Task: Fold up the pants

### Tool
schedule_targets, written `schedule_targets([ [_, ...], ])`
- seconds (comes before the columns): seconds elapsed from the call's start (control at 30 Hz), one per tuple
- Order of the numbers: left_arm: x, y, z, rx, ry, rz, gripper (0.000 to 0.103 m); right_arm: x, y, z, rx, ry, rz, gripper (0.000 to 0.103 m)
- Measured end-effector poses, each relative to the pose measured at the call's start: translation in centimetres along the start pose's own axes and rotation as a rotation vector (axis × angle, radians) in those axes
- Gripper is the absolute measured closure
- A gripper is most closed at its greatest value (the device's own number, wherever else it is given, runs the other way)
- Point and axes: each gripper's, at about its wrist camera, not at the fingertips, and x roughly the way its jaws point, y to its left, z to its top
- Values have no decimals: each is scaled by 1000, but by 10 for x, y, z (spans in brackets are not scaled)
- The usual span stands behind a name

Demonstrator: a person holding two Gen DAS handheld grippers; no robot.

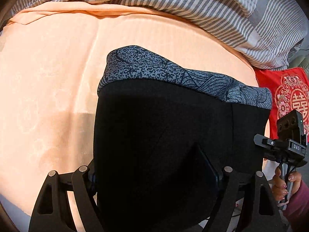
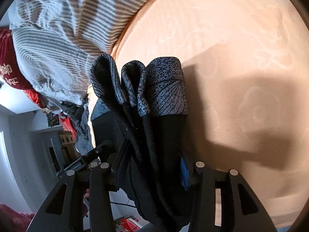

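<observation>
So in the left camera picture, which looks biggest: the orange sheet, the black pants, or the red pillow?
Largest to smallest, as they look:
1. orange sheet
2. black pants, though they hang close to the camera, so they look bigger than they are
3. red pillow, partly cut off at the edge

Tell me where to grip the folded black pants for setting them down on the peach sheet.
Keep hold of the black pants at their near black end, coming from the near side with both grippers. The patterned waistband points away over the peach sheet, so that far end can probably touch down first.
</observation>
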Motion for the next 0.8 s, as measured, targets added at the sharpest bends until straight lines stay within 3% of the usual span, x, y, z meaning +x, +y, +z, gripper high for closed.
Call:
schedule_targets([
  [0.17,-3,-2,0,-4,11,42,17,-1,4,-2,5,-6,-36,48],
  [0.43,-21,-10,-7,40,-18,192,17,-12,21,-7,-6,-25,-173,46],
  [0.67,-44,-7,-10,28,-60,245,17,-35,30,-21,11,-83,-259,46],
  [0.7,-47,-7,-11,29,-63,245,17,-37,32,-24,9,-89,-280,47],
  [0.8,-56,-11,-14,34,-75,256,17,-40,45,-32,-37,-97,-347,63],
])
